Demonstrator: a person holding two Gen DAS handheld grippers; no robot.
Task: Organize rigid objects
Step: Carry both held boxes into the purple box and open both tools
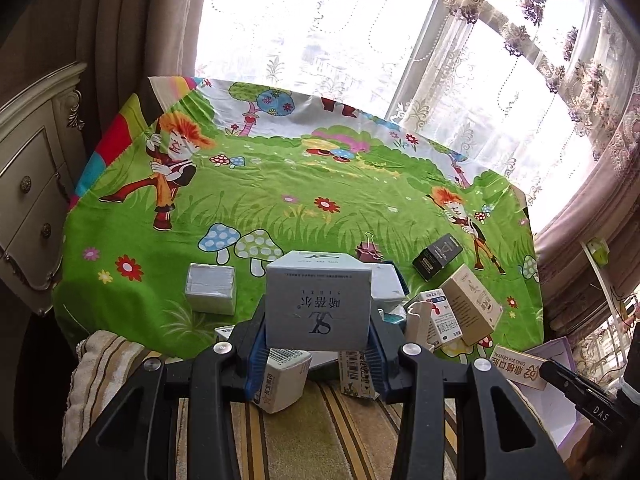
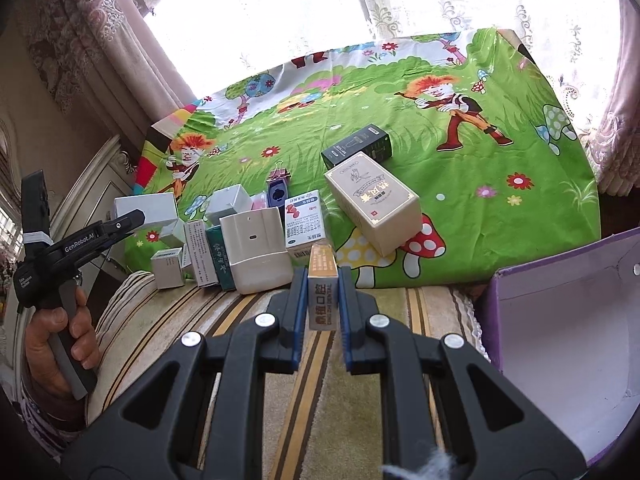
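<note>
**Two boxes in hand, one purple bin waiting**

Both of your tools are loaded. Your left gripper (image 1: 318,330) is clamped on a grey box (image 1: 318,304), held by its side walls at the centre bottom of the left view, lifted above the clutter so its printed face reads upside down toward the lens. That side grip looks sensible: the flat walls give the blue pads a square bite and the box sits level.

Your right gripper (image 2: 319,304) is closed on a narrow orange box (image 2: 322,286), pinched across its thin width at the centre of the right view. The slim carton stands on end between the pads, probably because that is the only dimension short enough to grip firmly.

At the right edge of the right view an open purple bin (image 2: 560,320) rests on the striped cushion (image 2: 168,320), mouth toward you. It is likely the destination, placed within easy reach of your right hand.

Other cartons crowd the lower middle, along the near edge of the green cartoon cloth (image 2: 500,216): a white holder (image 2: 256,254), a tan box (image 2: 374,208) lying tilted, and a black box (image 2: 358,146) behind it. A binder clip (image 2: 279,174) sits further back.

Swing the orange box rightward first, I'd judge; the tall bin wall could catch its lower end.
</note>
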